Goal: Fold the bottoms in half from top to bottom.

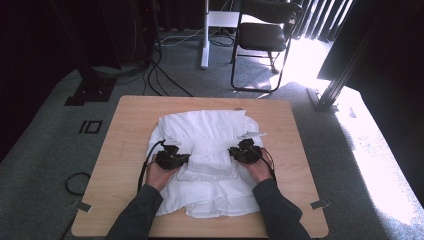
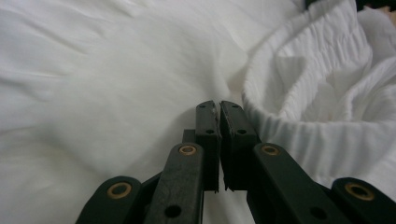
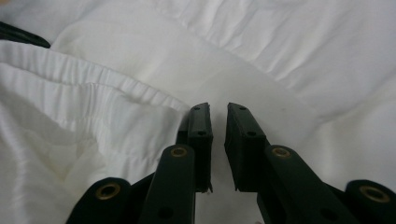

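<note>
A white garment lies spread on the wooden table, with a smaller gathered, elastic-edged part folded on top of it in the middle. My left gripper rests on the cloth at the left edge of that folded part, jaws pressed together with nothing visible between them; the gathered band curves to its right. My right gripper sits at the fold's right edge. Its jaws stand a narrow gap apart with no cloth in the gap, and the elastic band runs to its left.
Bare wood frames the garment on all sides. Beyond the table stand a black chair, a white post and dark frame legs. Cables trail across the grey carpet, and bright sunlight falls at the right.
</note>
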A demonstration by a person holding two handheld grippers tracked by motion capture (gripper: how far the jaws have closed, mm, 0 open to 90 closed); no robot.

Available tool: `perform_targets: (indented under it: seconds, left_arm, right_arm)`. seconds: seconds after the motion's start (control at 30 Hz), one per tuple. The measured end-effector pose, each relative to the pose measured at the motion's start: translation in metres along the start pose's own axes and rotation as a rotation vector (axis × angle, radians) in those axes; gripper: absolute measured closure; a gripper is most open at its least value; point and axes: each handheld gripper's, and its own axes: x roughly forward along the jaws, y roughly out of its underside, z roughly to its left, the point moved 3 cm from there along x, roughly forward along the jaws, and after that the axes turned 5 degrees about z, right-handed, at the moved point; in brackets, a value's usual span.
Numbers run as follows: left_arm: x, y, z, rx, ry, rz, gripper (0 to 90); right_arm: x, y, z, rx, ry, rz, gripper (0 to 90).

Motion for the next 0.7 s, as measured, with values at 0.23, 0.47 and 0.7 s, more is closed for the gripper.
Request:
perform_targets:
  seconds: [0.23,0.47,0.7]
  left_arm:
    - [0.0,0.015,-0.016,0.034,0.058,0.009,83.3]
    - [-0.007,0.032,-0.038,0.108,0.092,0.022,79.8]
    - [-0.006,0.044,-0.049,0.15,0.108,0.051,78.4]
  right_arm:
    - [-0.003,0.015,0.019,-0.046,-0.07,-0.009,74.4]
    - [-0.032,0.037,0.034,-0.125,-0.101,-0.041,66.9]
    - [-0.052,0.033,0.033,-0.107,-0.081,-0.111,63.3]
